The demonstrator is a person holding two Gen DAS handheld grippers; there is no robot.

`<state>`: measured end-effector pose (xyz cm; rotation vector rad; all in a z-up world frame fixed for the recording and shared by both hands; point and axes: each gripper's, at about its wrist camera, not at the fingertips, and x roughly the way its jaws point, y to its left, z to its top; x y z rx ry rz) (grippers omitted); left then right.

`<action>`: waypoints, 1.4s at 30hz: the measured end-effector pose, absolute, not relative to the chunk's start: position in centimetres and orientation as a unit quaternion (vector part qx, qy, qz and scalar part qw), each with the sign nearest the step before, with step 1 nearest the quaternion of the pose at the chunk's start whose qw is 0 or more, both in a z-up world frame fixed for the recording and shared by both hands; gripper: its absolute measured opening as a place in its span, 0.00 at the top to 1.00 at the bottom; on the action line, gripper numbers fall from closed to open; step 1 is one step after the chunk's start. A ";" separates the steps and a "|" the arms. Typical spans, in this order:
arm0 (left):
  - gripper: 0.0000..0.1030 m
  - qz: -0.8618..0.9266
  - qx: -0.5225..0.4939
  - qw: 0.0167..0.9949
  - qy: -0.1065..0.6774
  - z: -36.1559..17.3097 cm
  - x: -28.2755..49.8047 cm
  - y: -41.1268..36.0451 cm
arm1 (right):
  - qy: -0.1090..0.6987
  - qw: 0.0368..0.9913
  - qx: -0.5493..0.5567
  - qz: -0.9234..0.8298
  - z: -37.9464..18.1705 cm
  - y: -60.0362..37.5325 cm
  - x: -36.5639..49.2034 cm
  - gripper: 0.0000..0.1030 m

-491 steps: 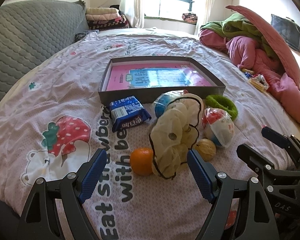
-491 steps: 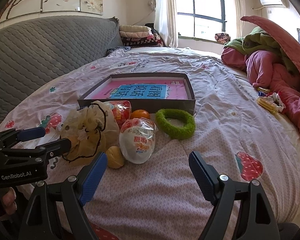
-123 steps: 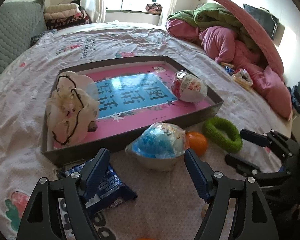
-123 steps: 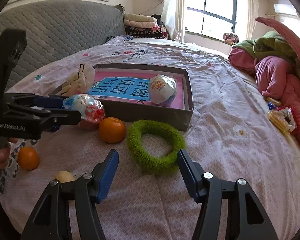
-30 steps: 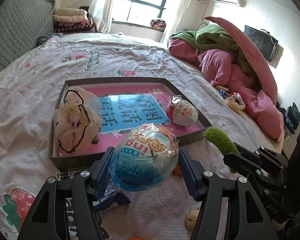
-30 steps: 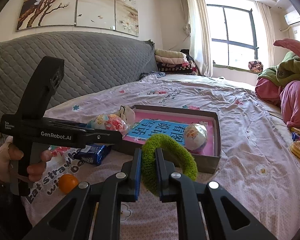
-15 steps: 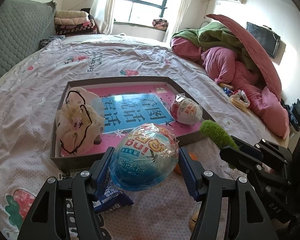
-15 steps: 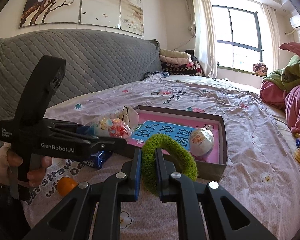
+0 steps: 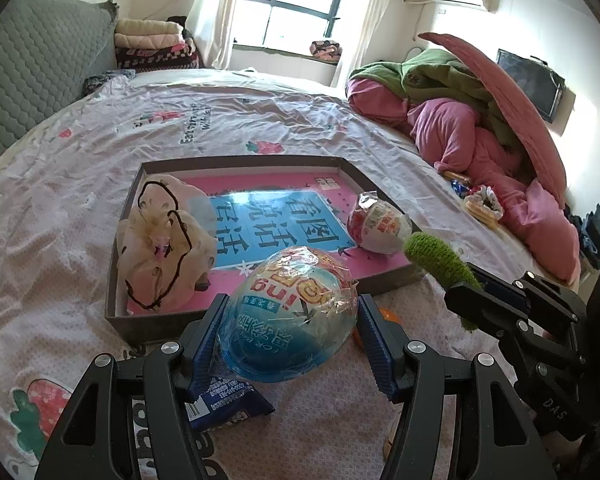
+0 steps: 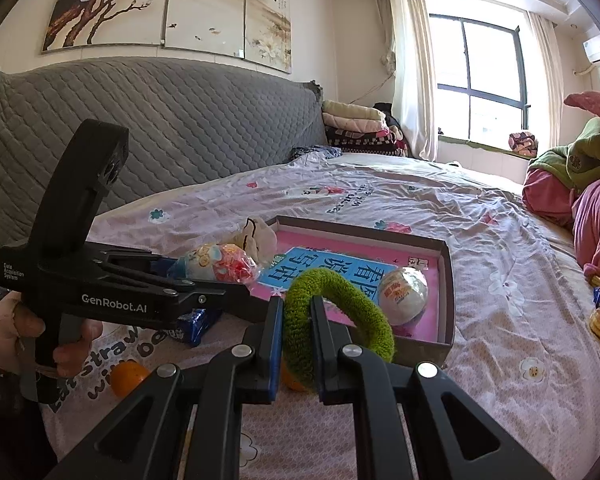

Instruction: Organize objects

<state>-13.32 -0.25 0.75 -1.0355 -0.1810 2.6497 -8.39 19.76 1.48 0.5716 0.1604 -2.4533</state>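
My left gripper [image 9: 290,332] is shut on a blue wrapped toy egg [image 9: 288,316], held above the bed just before the near wall of the grey tray [image 9: 156,326]. The egg also shows in the right wrist view [image 10: 216,264]. My right gripper [image 10: 296,328] is shut on a green fuzzy ring [image 10: 340,300], held up near the tray's [image 10: 446,280] front right corner. The ring shows in the left wrist view [image 9: 440,260]. In the tray lie a cream hair scrunchie [image 9: 160,240] and a white-red toy egg [image 9: 378,226].
On the bedsheet lie a blue snack packet [image 9: 224,400], an orange [image 10: 128,376] and another orange [image 9: 386,316] behind the held egg. Pink and green bedding [image 9: 480,120] is piled at the right. A grey quilted headboard [image 10: 180,128] stands at the left.
Both grippers have kept their grip and moved slightly forward toward the tray. The ring is a little closer to the tray's corner.
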 end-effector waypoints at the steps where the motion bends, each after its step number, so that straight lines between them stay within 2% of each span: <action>1: 0.37 0.921 -0.357 0.144 -0.063 0.8 -13.3 -0.4 | 0.062 0.304 0.215 -0.926 1.6 19.7 -8.4 0.87; 13: 0.37 0.929 -0.343 0.131 -0.056 1.9 -13.6 -1.0 | 0.091 0.313 0.189 -0.927 2.3 18.6 -10.0 0.87; 42: 0.37 0.933 -0.331 0.122 -0.074 4.4 -17.7 -3.5 | 0.090 0.313 0.189 -0.926 2.2 17.7 -12.0 0.87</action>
